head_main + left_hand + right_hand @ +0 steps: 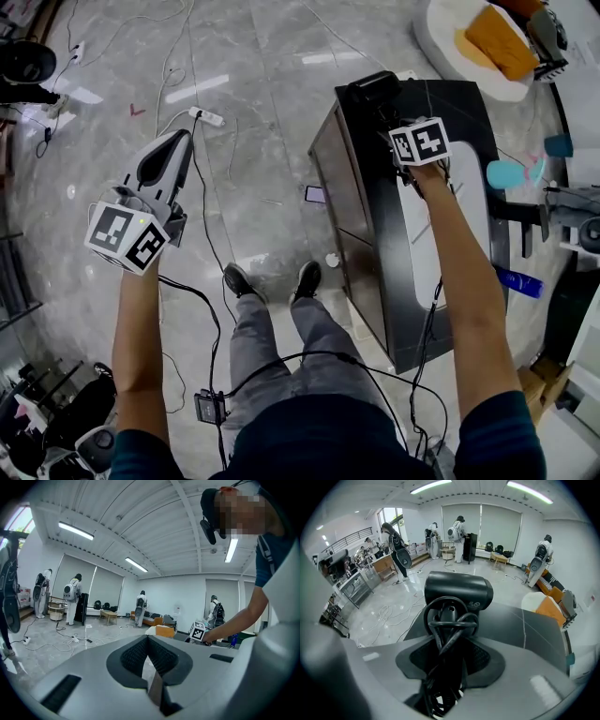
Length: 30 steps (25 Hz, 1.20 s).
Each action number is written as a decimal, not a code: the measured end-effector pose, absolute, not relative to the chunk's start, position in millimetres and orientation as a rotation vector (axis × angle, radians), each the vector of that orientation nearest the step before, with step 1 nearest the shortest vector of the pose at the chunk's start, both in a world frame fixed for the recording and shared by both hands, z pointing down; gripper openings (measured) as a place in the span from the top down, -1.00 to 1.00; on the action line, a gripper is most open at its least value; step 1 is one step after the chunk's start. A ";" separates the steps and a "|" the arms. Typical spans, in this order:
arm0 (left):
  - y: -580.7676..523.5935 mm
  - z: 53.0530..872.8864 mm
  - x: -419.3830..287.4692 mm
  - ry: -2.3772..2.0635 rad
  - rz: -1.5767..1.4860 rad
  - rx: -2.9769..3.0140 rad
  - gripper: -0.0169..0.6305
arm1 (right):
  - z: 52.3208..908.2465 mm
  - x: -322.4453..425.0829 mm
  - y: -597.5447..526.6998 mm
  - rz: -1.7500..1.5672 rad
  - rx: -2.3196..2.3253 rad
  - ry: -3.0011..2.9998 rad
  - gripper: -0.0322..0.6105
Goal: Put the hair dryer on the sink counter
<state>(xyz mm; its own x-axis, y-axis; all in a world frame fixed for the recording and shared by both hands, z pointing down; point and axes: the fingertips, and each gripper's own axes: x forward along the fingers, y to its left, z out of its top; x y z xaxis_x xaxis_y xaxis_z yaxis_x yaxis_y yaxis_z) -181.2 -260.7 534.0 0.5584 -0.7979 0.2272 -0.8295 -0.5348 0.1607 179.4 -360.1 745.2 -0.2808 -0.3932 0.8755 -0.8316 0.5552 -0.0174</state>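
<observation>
The right tool [450, 641] grips the hair dryer [458, 590] by its cord-wrapped handle over the black counter [520, 625], seemingly to set it down. The left tool [148, 639] hangs aside, closed and empty.

Black hair dryer [459, 590], barrel crosswise, cord looped round its handle; handle clamped between right gripper [450, 656] jaws. Positioned over far corner of sink counter [525, 625], dark glossy top; contact unclear.

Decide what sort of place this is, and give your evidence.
Probably a large indoor hall set up for recording, not a home bathroom: a free-standing black sink counter on a polished stone floor, cables trailing across it, and several people wearing backpack-like gear.
</observation>
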 end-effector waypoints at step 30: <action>-176.7 373.8 -256.4 -1.438 0.134 2.658 0.93 | 499.4 134.0 -295.6 0.492 1.179 -2.232 0.34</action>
